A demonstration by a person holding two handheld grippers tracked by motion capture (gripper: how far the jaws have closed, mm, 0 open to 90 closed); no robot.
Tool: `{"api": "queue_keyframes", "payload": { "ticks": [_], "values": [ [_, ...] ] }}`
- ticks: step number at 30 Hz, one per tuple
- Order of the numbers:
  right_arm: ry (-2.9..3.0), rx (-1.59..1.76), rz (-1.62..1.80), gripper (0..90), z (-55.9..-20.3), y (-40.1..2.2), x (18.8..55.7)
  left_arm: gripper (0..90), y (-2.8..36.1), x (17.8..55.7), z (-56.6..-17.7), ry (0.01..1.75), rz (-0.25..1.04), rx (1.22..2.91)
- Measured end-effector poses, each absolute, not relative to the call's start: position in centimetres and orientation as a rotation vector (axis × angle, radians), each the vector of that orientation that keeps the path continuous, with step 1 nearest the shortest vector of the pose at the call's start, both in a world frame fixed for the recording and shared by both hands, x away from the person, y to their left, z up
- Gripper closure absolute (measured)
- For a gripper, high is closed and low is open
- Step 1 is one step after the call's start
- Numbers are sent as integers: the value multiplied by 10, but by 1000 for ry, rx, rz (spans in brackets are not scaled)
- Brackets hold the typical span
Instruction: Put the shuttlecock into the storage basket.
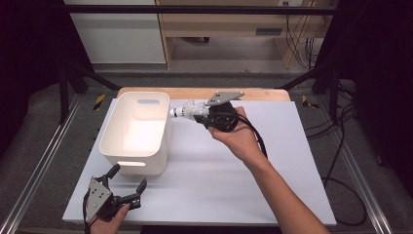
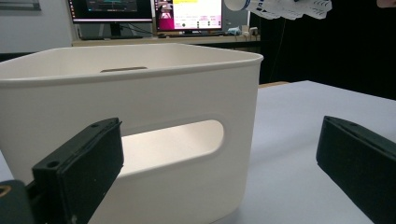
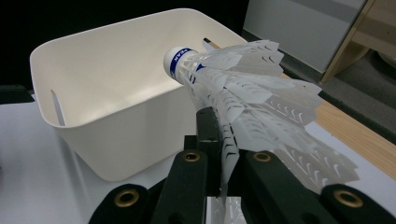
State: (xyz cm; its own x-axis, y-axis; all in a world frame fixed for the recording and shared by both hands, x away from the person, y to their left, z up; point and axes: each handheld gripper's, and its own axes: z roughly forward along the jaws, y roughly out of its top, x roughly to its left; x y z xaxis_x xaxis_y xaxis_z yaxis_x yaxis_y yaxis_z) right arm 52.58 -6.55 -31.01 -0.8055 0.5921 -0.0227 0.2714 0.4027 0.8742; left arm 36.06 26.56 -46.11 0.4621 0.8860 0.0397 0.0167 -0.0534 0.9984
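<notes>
A white feather shuttlecock (image 1: 186, 110) with a blue band round its cork hangs in the air beside the right rim of a white plastic bin (image 1: 146, 97), cork toward the bin. My right gripper (image 1: 202, 114) is shut on its feather skirt. In the right gripper view the jaws (image 3: 219, 140) pinch the feathers of the shuttlecock (image 3: 224, 79), and the bin (image 3: 102, 70) lies just beyond. My left gripper (image 1: 129, 178) rests open near the table's front left corner. In the left gripper view its jaws (image 2: 222, 140) stand wide apart facing the bin's handle slot (image 2: 173, 144), and the shuttlecock (image 2: 280, 7) shows at the top.
The bin stands on a white board (image 1: 272, 161) over a wooden tabletop (image 1: 263, 93). Black cables (image 1: 341, 185) trail on the floor at the right, and metal rails (image 1: 29, 180) run along both sides. Monitors (image 2: 144, 11) sit behind the bin.
</notes>
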Motion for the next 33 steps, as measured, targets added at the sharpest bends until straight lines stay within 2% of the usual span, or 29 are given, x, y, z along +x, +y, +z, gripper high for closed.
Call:
{"api": "queue_keyframes", "payload": {
  "ticks": [13,33],
  "values": [
    [2338,743,1371,894,-301,-53,534,8,267,361,-461,847,866,1452],
    [2355,694,1412,894,-304,-4,552,8,267,361,-462,839,881,1457]
  ]
}}
